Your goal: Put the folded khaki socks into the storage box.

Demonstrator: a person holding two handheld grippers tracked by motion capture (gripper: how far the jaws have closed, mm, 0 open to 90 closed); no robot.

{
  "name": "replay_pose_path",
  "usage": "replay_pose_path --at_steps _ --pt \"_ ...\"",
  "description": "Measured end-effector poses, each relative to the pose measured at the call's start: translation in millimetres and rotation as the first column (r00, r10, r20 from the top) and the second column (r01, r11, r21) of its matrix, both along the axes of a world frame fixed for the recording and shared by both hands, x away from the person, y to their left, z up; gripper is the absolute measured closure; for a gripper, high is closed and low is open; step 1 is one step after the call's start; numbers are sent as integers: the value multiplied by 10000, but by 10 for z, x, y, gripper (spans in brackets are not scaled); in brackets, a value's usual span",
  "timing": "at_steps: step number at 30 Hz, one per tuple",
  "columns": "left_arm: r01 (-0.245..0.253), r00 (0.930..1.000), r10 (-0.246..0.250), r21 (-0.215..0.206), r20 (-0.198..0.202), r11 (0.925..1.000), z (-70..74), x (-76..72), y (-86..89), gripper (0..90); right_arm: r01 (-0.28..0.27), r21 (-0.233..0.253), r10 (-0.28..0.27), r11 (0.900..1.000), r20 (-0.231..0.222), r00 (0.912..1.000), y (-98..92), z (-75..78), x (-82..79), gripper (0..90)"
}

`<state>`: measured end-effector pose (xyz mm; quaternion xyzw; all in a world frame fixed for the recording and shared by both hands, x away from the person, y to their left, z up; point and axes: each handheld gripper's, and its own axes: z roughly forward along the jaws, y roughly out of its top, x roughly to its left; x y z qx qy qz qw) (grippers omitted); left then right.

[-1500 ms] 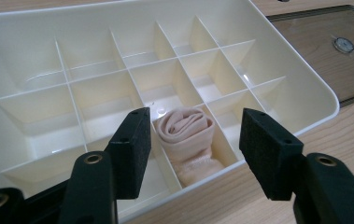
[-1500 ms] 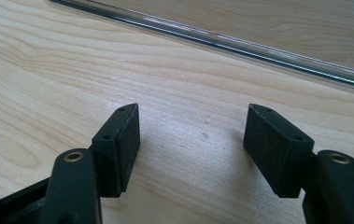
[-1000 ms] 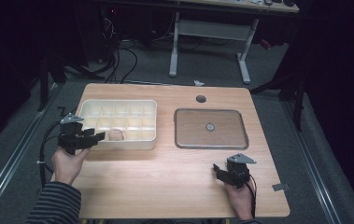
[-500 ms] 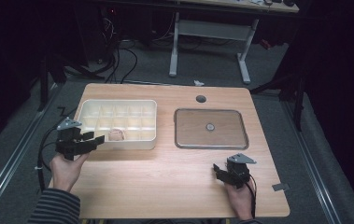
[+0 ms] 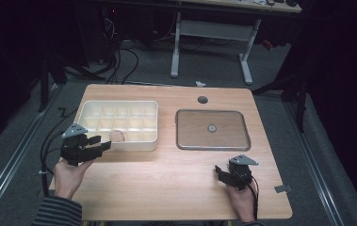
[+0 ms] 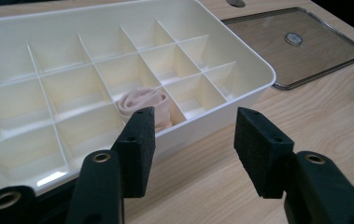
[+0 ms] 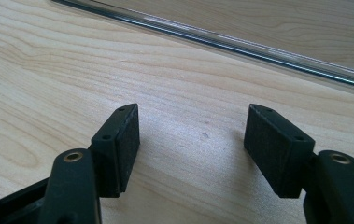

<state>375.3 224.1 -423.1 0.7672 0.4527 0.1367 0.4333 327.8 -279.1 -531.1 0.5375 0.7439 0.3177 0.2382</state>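
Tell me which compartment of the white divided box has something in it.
In the white divided box, the front-row compartment just beyond the left gripper: it holds a rolled pinkish cloth. The other visible compartments look empty.

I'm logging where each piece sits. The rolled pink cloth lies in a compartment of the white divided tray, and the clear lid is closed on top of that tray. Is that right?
Not quite. The rolled pink cloth does lie in a compartment of the white divided tray, but the clear lid is not on it: it lies flat on the table beside the tray, which stands open. The high view shows this.
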Motion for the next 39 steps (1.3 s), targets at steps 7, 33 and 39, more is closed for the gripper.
replay_pose_path --at_steps 7,33,39 --pt "157 9999 -157 168 -11 9997 -60 -66 -33 515 -1 2 1 10000 -2 10000 0 0 0 360" --pt "255 9990 -261 -155 -375 9996 -347 -206 -101 464 -3 -9 3 10000 0 10000 1 0 0 360" --pt "380 9982 -382 -54 -454 9993 -438 -211 -159 450 2 -20 -2 10000 -4 10000 4 0 -1 360"
